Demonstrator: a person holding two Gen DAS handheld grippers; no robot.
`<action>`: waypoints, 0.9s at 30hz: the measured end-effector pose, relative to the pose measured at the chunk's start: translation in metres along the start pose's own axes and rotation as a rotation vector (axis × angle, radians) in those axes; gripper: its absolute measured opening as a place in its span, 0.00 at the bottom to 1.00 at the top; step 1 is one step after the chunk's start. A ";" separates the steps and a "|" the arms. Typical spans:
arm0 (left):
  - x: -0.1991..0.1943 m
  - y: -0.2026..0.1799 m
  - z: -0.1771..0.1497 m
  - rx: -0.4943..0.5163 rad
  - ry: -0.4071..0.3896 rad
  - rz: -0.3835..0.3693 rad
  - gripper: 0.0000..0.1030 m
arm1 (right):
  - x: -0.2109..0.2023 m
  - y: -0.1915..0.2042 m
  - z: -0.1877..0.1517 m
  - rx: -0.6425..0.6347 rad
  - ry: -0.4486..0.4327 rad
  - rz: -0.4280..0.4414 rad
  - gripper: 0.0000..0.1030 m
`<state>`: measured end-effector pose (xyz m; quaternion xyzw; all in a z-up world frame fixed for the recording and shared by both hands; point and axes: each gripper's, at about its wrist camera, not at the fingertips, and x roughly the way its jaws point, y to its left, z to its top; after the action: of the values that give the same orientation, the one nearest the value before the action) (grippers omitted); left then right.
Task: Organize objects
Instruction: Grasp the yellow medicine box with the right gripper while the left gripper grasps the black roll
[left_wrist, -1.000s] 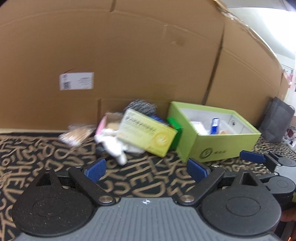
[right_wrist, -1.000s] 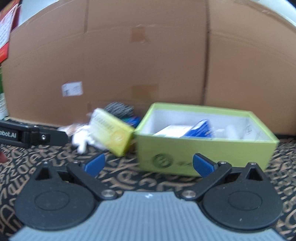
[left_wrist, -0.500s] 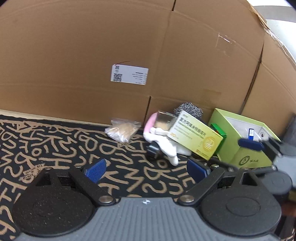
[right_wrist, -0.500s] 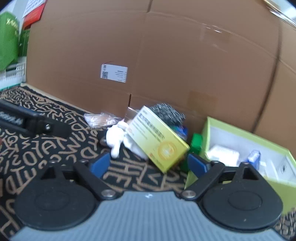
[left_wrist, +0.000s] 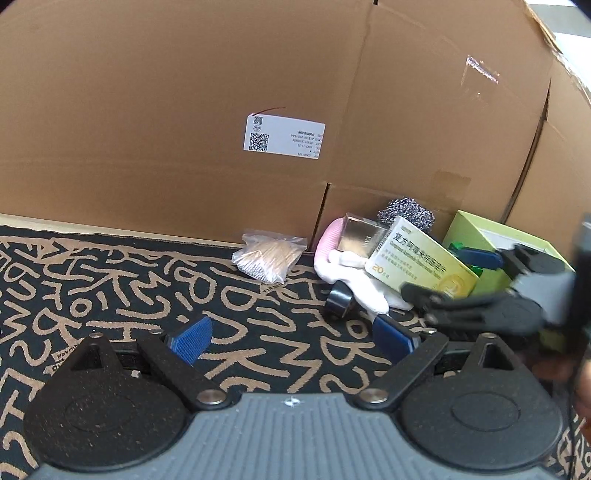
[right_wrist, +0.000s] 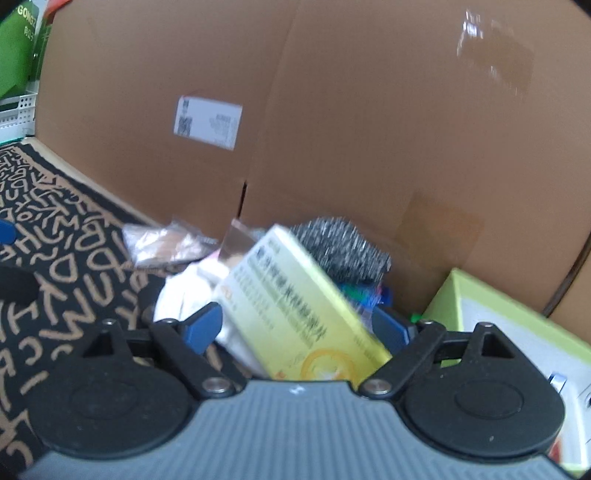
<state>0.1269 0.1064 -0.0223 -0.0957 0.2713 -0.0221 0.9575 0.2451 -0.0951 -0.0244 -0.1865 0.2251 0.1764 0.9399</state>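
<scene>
Cardboard wall (left_wrist: 184, 110) behind, patterned mat (left_wrist: 110, 288) below. Right gripper (right_wrist: 295, 328), jaws apart, straddles the glossy yellow carton (right_wrist: 295, 314) leaning on crumpled white cloth (left_wrist: 354, 280), beside the green box (right_wrist: 498, 317). Left gripper (left_wrist: 291, 336) hovers low, jaws apart, empty.

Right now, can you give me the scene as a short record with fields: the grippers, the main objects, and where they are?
left gripper: open, empty, above the patterned mat
right gripper: open, straddling the yellow-green medicine box, not closed on it
medicine box: tilted, leaning on the pile
pile: white soft item, silver box, steel scourer, black roll
plastic bag: left of pile, apart from it
green open box: right of pile, items inside
backdrop: cardboard wall
</scene>
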 end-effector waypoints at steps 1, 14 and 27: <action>0.002 0.000 0.000 0.000 0.003 0.001 0.94 | -0.007 0.004 -0.004 -0.003 -0.016 0.002 0.88; 0.012 -0.009 0.003 0.041 0.021 0.002 0.94 | -0.041 0.013 -0.012 -0.006 -0.005 0.175 0.89; 0.037 -0.018 0.001 0.187 0.033 -0.052 0.90 | 0.000 -0.003 -0.026 0.094 0.128 0.253 0.76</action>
<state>0.1594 0.0858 -0.0368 -0.0124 0.2811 -0.0740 0.9567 0.2376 -0.1087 -0.0449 -0.1233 0.3144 0.2702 0.9016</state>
